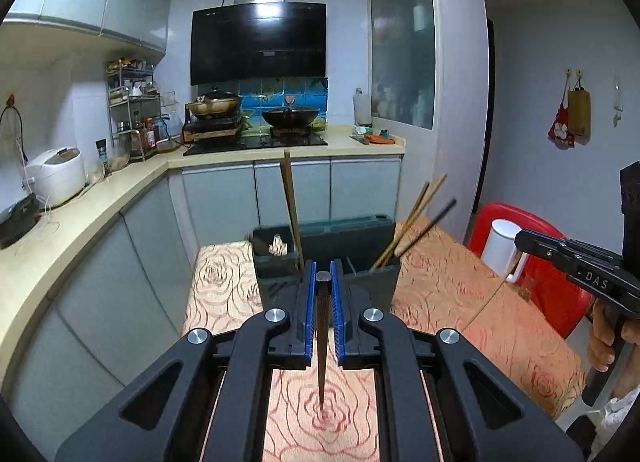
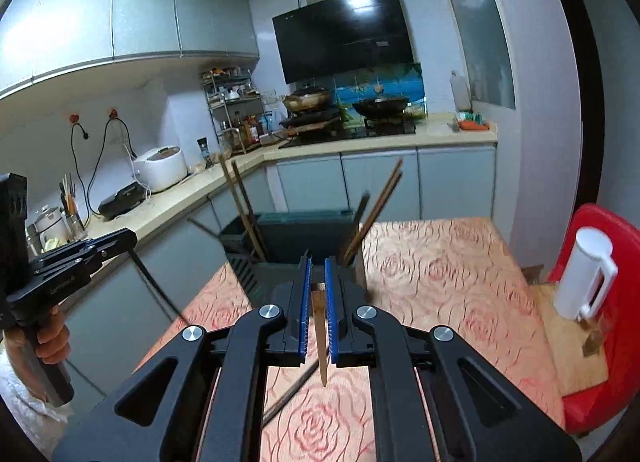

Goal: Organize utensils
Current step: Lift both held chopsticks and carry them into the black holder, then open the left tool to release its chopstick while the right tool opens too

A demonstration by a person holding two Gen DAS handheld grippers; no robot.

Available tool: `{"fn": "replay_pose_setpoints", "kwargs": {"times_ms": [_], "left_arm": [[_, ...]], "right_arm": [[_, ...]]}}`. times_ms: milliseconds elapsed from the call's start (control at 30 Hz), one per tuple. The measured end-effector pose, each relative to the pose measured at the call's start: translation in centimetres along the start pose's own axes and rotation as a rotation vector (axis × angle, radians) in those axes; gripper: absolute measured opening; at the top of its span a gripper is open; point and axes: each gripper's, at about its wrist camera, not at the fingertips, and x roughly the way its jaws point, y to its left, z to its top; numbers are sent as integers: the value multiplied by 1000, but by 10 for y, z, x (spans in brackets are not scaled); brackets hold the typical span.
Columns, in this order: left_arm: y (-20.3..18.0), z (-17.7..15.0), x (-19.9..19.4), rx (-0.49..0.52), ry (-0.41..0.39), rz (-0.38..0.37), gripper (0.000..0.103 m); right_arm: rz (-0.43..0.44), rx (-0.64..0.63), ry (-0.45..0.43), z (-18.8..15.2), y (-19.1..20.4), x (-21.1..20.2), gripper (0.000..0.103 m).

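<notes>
Counter (image 1: 60, 222) runs along the room's left w/ a rice cooker (image 1: 56, 176) on it; hob and pans sit at about 12 o'clock.

Left gripper (image 1: 324, 294): blue pads nearly together, clamped on one dark chopstick (image 1: 322, 346) near its blunt end. Stick hangs tip-down, long axis close to vertical, tip over the rose cloth (image 1: 320, 434). Holder (image 1: 328, 262) stands on the table just beyond the fingertips, at 12 o'clock from this gripper; a few chopsticks already in it, one upright in the left compartment, others leaning to 1–2 o'clock in the right one.

Right gripper (image 2: 318, 286): same story, pads pinched on a paler chopstick (image 2: 322, 350), also tip-down, near vertical. Holder (image 2: 296, 242) is dead ahead here too, 12 o'clock. Another dark stick (image 2: 296, 386) slants under this gripper; whether it lies on the cloth I can't tell.

Judgement: both hands look about equally near; each stick's tip has to clear the holder's rim, then drop in along its own axis. Red chair (image 2: 592, 382) and white jug (image 2: 584, 274) sit at 3 o'clock, out of the way.
</notes>
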Motion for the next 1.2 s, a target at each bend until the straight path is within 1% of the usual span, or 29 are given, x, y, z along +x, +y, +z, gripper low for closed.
{"fn": "replay_pose_setpoints", "kwargs": {"times_ms": [267, 433, 500, 667, 800, 1000, 1200], "left_arm": [[2, 64, 19, -14, -33, -9, 7], [2, 99, 38, -25, -79, 24, 7], [3, 113, 46, -45, -99, 28, 7], [3, 136, 69, -69, -125, 45, 7], [1, 138, 94, -78, -110, 56, 7], [2, 102, 131, -57, -31, 80, 7], [5, 75, 147, -35, 0, 96, 7]], "right_arm": [[22, -12, -37, 56, 4, 20, 8], [18, -21, -70, 86, 10, 37, 8], [14, -26, -81, 94, 12, 43, 8], [-9, -31, -90, 109, 12, 65, 8], [-27, -27, -61, 108, 9, 88, 8], [-45, -36, 15, 90, 7, 120, 8], [-40, -47, 54, 71, 10, 137, 8]]}}
